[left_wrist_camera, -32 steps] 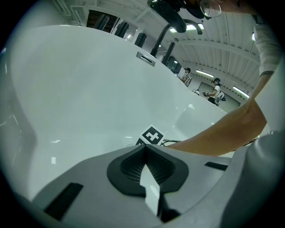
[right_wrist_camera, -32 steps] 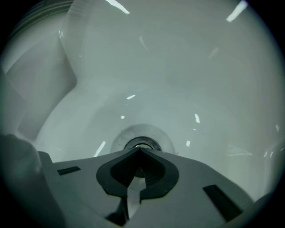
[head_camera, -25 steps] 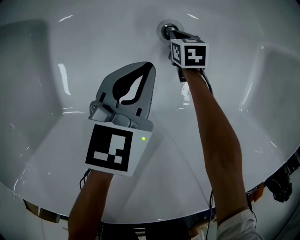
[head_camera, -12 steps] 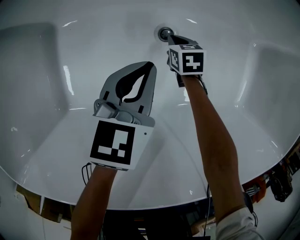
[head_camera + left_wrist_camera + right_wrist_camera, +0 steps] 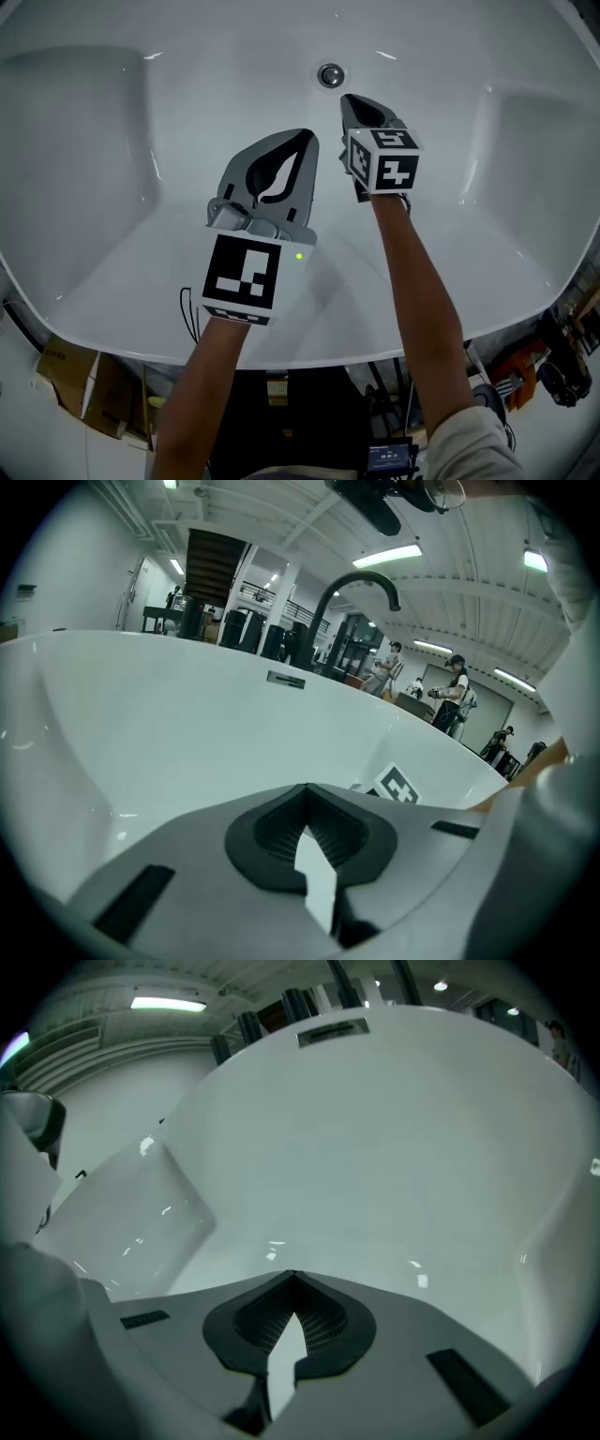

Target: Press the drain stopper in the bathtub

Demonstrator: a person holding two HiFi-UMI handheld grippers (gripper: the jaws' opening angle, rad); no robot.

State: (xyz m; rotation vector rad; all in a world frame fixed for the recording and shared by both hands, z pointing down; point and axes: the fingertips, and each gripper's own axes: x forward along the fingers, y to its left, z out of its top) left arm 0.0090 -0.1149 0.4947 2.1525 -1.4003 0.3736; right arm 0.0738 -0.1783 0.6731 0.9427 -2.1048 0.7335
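Note:
The round metal drain stopper [image 5: 330,75] sits uncovered in the floor of the white bathtub [image 5: 187,84], near the top centre of the head view. My right gripper [image 5: 349,97] hangs just below and right of it, apart from it, jaws shut with nothing held. My left gripper [image 5: 307,137] floats lower and to the left, over the tub's middle, also shut and empty. In the left gripper view the jaws [image 5: 305,789] meet at their tips; the right gripper's marker cube [image 5: 396,786] shows beyond. The right gripper view shows shut jaws [image 5: 292,1277] facing bare tub wall [image 5: 375,1147].
A dark curved faucet [image 5: 361,588] rises behind the tub rim [image 5: 187,653]. An overflow slot [image 5: 332,1030] sits high on the tub wall. Moulded armrest ledges [image 5: 525,122] flank the basin. People stand far off in the room. Cardboard boxes [image 5: 80,380] and gear lie on the floor below the rim.
My right gripper has pulled back from the drain stopper, which it covered a second ago; the stopper now shows fully. Both grippers sit lower in the view, and more of the tub rim shows.

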